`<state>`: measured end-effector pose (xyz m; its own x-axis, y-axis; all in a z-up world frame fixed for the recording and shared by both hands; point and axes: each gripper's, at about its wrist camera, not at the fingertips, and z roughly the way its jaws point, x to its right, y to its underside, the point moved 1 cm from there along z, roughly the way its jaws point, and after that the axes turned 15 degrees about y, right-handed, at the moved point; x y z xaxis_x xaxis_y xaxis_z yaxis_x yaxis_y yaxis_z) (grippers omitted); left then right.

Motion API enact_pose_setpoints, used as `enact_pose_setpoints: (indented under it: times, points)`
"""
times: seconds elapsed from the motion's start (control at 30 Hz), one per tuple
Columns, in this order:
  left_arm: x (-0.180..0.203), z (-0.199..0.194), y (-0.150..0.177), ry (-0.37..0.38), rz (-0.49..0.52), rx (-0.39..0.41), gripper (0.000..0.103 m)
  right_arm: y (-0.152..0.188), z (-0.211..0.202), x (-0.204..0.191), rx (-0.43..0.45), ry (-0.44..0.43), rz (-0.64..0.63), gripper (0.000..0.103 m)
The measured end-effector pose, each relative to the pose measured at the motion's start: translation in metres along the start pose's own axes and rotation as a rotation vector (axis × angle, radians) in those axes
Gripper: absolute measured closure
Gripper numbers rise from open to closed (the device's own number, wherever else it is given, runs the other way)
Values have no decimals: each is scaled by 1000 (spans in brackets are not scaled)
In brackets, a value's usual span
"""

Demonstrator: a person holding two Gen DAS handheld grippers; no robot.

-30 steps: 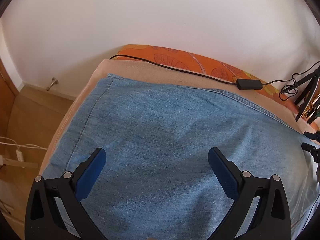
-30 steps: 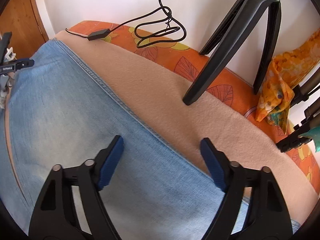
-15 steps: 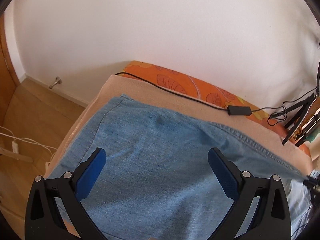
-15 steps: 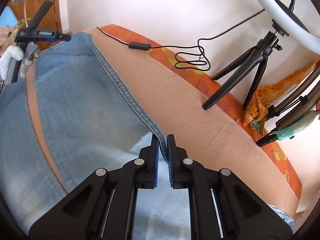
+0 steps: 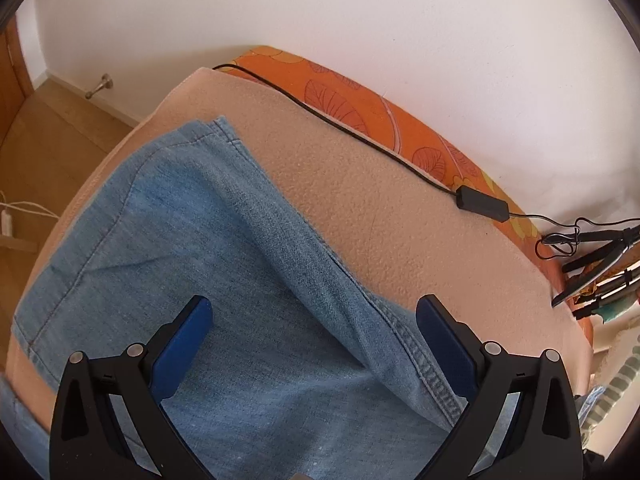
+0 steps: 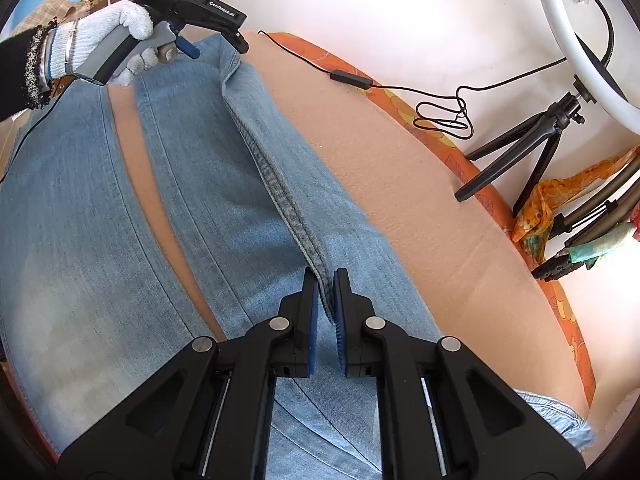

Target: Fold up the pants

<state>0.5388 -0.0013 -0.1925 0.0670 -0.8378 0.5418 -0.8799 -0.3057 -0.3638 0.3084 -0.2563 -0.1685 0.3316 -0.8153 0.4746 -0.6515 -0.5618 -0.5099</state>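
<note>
Light blue denim pants (image 6: pixel 100 208) lie spread on a beige blanket (image 6: pixel 420 200), the two legs side by side with a strip of blanket between them. My right gripper (image 6: pixel 326 300) is shut on the outer seam of the far leg, and the seam (image 6: pixel 276 184) stands up as a raised ridge. My left gripper (image 5: pixel 316 340) is open above the same leg (image 5: pixel 200 220), near its hem end (image 5: pixel 216 128). In the right wrist view the left gripper (image 6: pixel 224 36) shows at the far end, held by a gloved hand.
A black cable with an adapter (image 5: pixel 482 202) runs along the orange patterned bed edge (image 5: pixel 360 100) by the white wall. A black tripod (image 6: pixel 532 140) with a ring light and folded stands (image 6: pixel 592 232) stand at the right. Wooden floor (image 5: pixel 44 152) lies off the left.
My right gripper closed on the far leg's outer seam and pulled it up and inward, uncovering more blanket. My left gripper stayed open above the leg's hem end.
</note>
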Motion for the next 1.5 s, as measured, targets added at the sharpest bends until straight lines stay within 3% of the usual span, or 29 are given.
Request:
enact_pose_setpoints:
  times: [0.07, 0.1, 0.13, 0.17, 0.2, 0.23, 0.4, 0.83, 1.1, 1.4, 1.5]
  points:
    - [-5, 0, 0, 5, -31, 36, 6, 0, -1, 1, -1, 1, 1, 94]
    - [-6, -2, 0, 5, -37, 66, 14, 0, -1, 2, -1, 3, 0, 94]
    - [-7, -5, 1, 31, -36, 92, 34, 0, -3, 1, -1, 8, -2, 94]
    - [-9, -6, 1, 86, -33, 103, 48, 0, -3, 0, -2, 10, -2, 95]
    - [-10, -4, 2, 143, -33, 97, 76, -1, -4, 0, -4, 14, -2, 95]
    - [-12, -3, 3, 159, -43, 92, 83, -2, -6, 0, -3, 19, -1, 95]
    - [-15, -13, 10, 198, -19, 153, 92, -7, -17, 2, 3, 49, 8, 95]
    - [2, -101, 18, 281, 77, 247, 95, -22, -83, -2, 40, 106, 15, 97]
    - [-6, -160, 61, 342, 99, 298, 95, 1, -134, -32, 45, 112, -16, 98]
    - [-28, -213, 132, 363, 116, 347, 95, 46, -190, -90, 49, 62, -30, 98]
    - [-38, -225, 160, 337, 138, 352, 95, 60, -204, -111, 45, 44, -41, 98]
